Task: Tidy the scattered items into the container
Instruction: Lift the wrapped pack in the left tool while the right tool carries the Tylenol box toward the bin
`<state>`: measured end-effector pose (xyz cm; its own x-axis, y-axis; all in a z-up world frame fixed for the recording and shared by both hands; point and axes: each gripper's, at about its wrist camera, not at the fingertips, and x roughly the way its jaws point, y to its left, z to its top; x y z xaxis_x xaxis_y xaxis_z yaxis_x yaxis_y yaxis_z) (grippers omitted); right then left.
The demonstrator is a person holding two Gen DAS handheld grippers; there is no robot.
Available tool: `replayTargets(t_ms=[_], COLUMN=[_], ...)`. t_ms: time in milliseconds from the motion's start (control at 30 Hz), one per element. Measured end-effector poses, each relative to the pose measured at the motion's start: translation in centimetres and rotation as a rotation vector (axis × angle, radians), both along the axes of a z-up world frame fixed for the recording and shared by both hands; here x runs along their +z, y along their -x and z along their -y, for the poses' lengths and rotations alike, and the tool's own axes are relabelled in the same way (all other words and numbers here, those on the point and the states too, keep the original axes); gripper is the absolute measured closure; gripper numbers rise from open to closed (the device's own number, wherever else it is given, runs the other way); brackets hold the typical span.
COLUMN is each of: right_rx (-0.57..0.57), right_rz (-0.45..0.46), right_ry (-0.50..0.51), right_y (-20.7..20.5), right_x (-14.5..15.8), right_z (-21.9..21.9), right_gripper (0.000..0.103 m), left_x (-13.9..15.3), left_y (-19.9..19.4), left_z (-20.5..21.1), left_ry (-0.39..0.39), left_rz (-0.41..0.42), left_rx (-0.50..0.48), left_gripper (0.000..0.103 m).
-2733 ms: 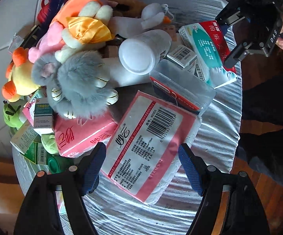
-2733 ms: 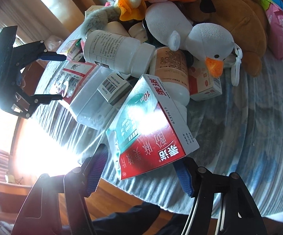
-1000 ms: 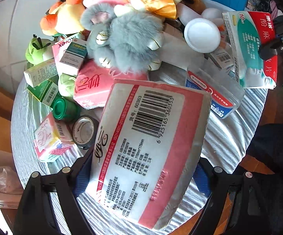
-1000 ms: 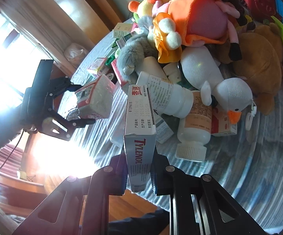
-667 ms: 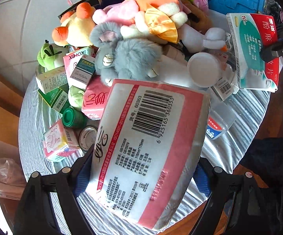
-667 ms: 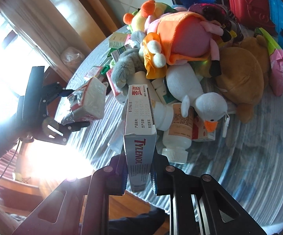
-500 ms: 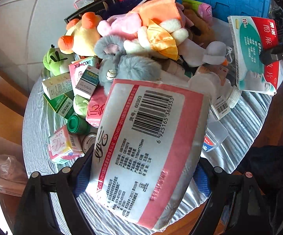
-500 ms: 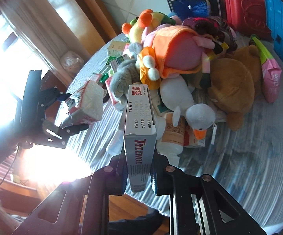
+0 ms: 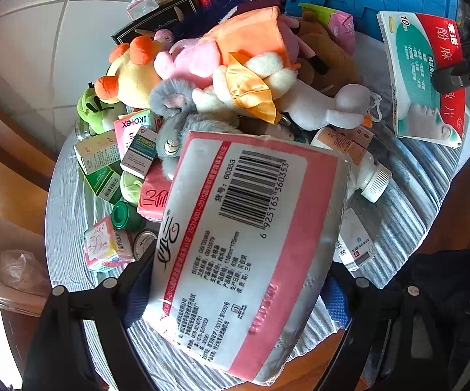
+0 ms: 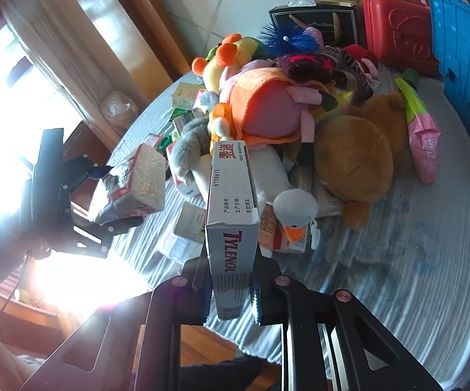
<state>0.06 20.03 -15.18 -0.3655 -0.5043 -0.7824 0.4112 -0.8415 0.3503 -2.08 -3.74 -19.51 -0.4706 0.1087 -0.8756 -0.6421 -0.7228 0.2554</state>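
Left tool: my left tool point(image 9: 235, 296) clamps the pink-and-white tissue pack point(image 9: 248, 247) by its two long sides, held above the counter point(image 9: 407, 176).
Tissue pack axis: its long axis runs away from me, barcode face up, far end over the toy pile.
Right tool: my right tool point(image 10: 231, 290) grips the Tylenol box point(image 10: 233, 215) across its thin faces.
Box axis: on its narrow edge, long axis pointing forward toward the white duck toy point(image 10: 295, 210).
Container: the blue crate point(image 10: 466, 55) stands at the counter's far edge; I cannot see inside it.
Red case point(image 10: 397, 22): closed, beside the crate.
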Motion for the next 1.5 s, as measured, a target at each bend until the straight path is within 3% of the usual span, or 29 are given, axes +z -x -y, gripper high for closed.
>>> replayTargets(t_ms=[367,567,1100,1500], right_rx=[-0.018,-0.05,-0.164,-0.259], right_rz=[-0.029,-0.073,-0.151,-0.232], right_ry=[0.008,0.025,-0.012,-0.021], right_y=[0.9,1.4,3.2,5.0], right_x=[1.6,4.3,11.2,17.1], right_z=[-2.4,-5.0,-13.0,-19.9], right_gripper=[0.085,0.085,0.085,0.085], left_x=[1.7,3.7,12.6,17.5], left_y=[0.0,0.4,3.5,6.3], left_z=[-2.3,-4.8,-17.2,-24.7], left_ry=[0.003,-0.017,-0.072,-0.14], left_rz=[-0.026,-0.052,-0.177,-0.234], left_rx=[0.031,0.051,0.078,0.069], left_gripper=[0.017,0.017,0.017,0.017])
